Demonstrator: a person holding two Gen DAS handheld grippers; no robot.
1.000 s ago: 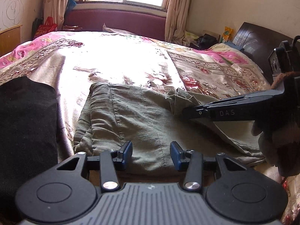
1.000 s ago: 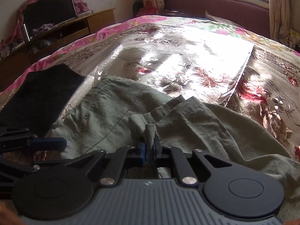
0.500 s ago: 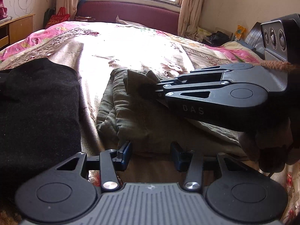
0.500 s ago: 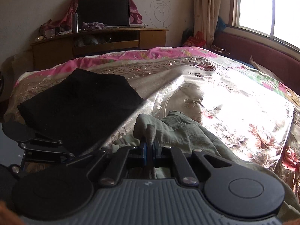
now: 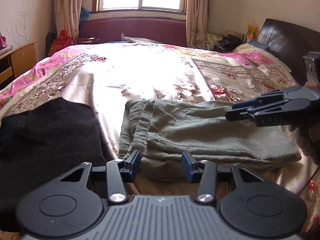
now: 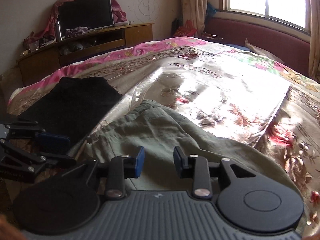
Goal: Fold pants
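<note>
Olive-green pants lie folded in a flat stack on the floral bedspread. My left gripper hovers open just in front of the stack's near edge, with nothing between its blue pads. My right gripper hangs over the pants; its jaws are opening and the cloth lies loose below them, not pinched. In the left wrist view the right gripper reaches in from the right above the pants' top layer.
A folded black garment lies on the bed left of the pants. A wooden TV cabinet stands by the far wall. A dark headboard rises at the right, and a maroon window bench runs behind the bed.
The right gripper carried a fold of the pants leftward over the stack, then let it go and drew back to the right. The pants now lie flatter. The left gripper rose slightly.
</note>
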